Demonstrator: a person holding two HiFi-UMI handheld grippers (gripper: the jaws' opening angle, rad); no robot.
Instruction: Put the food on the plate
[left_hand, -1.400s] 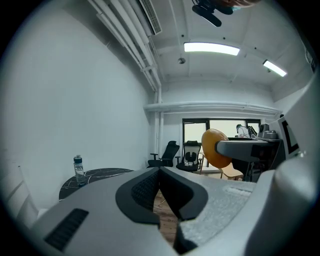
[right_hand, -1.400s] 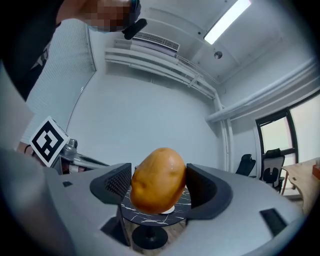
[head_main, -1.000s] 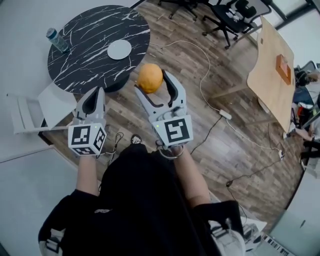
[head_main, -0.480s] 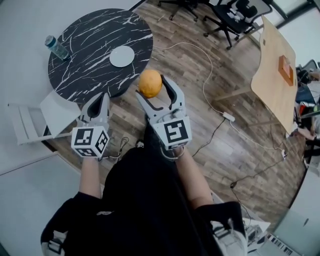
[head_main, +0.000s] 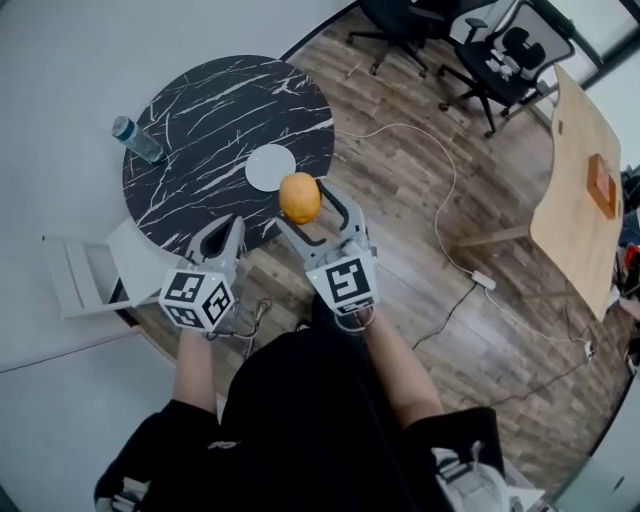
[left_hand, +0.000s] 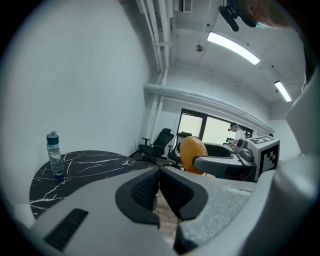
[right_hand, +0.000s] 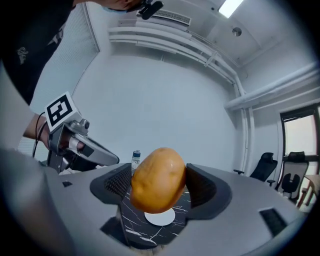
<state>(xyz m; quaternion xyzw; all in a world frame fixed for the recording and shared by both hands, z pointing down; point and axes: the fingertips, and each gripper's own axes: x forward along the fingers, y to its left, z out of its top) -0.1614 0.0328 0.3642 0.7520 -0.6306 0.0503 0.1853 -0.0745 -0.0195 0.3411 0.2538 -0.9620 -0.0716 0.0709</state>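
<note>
An orange-brown, potato-like food (head_main: 299, 197) is held in the air with my right gripper (head_main: 304, 203) shut on it; in the right gripper view the food (right_hand: 158, 186) fills the gap between both pads. It hangs over the near edge of the round black marble table (head_main: 205, 120), just short of the small white plate (head_main: 270, 167), which in the right gripper view shows as the plate (right_hand: 160, 218) below the food. My left gripper (head_main: 226, 238) hovers at the table's near-left edge, shut (left_hand: 159, 172) with nothing in it.
A water bottle (head_main: 137, 139) stands at the table's left side. A white rack (head_main: 85, 275) sits left of the table. Office chairs (head_main: 500, 50), a wooden table (head_main: 580, 190) and a cable with a power strip (head_main: 480, 280) occupy the wood floor to the right.
Both grippers have moved forward toward the marble table, the right one carrying the food. The food now sits close beside the plate instead of well short of the table.
</note>
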